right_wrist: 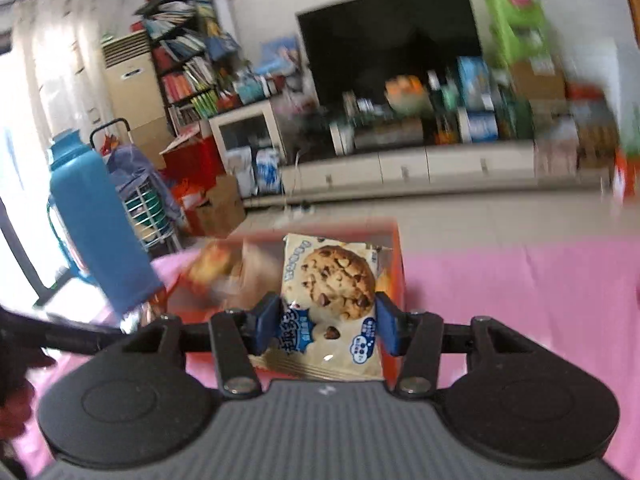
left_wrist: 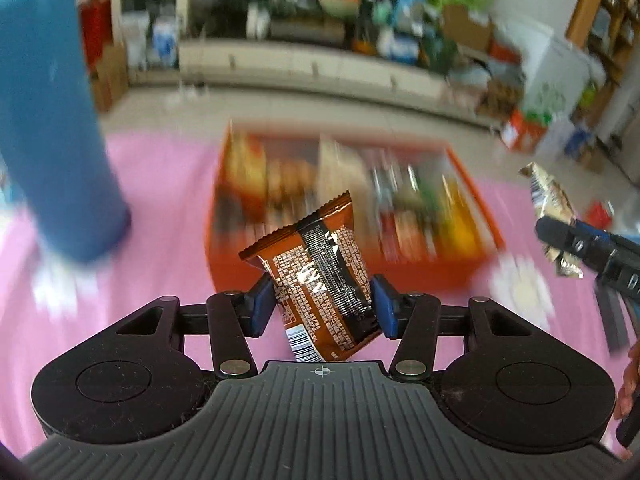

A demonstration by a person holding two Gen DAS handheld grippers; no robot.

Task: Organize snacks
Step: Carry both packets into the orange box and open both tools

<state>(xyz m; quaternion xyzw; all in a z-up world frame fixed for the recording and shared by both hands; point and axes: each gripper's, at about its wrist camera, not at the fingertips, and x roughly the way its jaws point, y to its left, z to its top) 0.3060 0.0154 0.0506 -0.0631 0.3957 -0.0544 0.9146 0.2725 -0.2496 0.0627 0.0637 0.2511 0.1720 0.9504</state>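
Low in each frame's centre, the left gripper (left_wrist: 322, 304) pinches a glossy brown foil snack packet (left_wrist: 320, 280) and the right gripper (right_wrist: 327, 322) a cream cookie packet (right_wrist: 330, 296), both light, crinkly, probably crushable, best held across the flat middle, before the orange box (left_wrist: 472, 268).

A black television (right_wrist: 390, 46) hangs on a white wall above a long white cabinet (right_wrist: 408, 166); crowded bookshelves (right_wrist: 188, 60) stand left, perhaps beside a curtained window.
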